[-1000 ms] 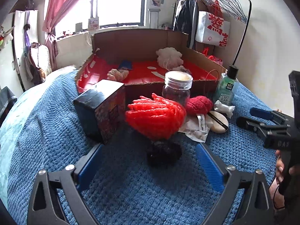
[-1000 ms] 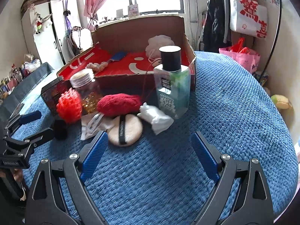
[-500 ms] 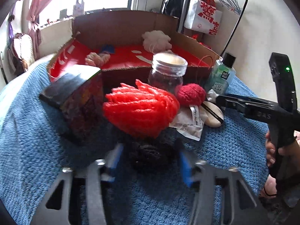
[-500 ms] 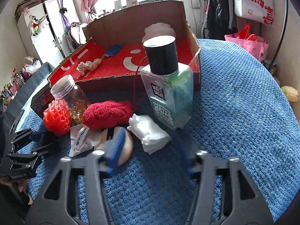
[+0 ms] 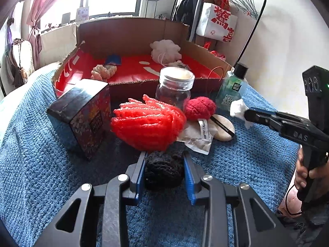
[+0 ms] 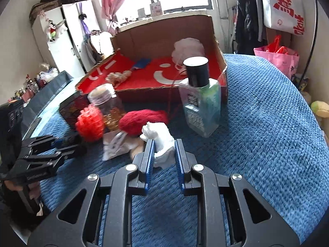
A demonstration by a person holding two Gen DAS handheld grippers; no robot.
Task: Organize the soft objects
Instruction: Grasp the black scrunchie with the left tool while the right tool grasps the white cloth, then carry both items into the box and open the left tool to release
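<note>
Gripping a black fuzzy ball (image 5: pixel 163 171) on the blue blanket (image 5: pixel 41 164), the left gripper (image 5: pixel 164 164) has just closed its jaws on it. Likewise the right gripper (image 6: pixel 163 153) has just clamped onto a white cloth wad (image 6: pixel 162 142). Behind lie a red scrubber (image 5: pixel 148 126), red pom (image 5: pixel 200 108), powder puff (image 5: pixel 224 127), jar (image 5: pixel 174 88) and bottle (image 6: pixel 200 100). Farthest stands a cardboard box (image 5: pixel 131 35) holding a white loofah (image 5: pixel 165 49).

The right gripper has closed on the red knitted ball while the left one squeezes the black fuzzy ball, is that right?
Not quite. The right gripper has closed on the white cloth wad, not the red knitted ball, as the right wrist view shows. The left gripper does squeeze the black fuzzy ball.
</note>
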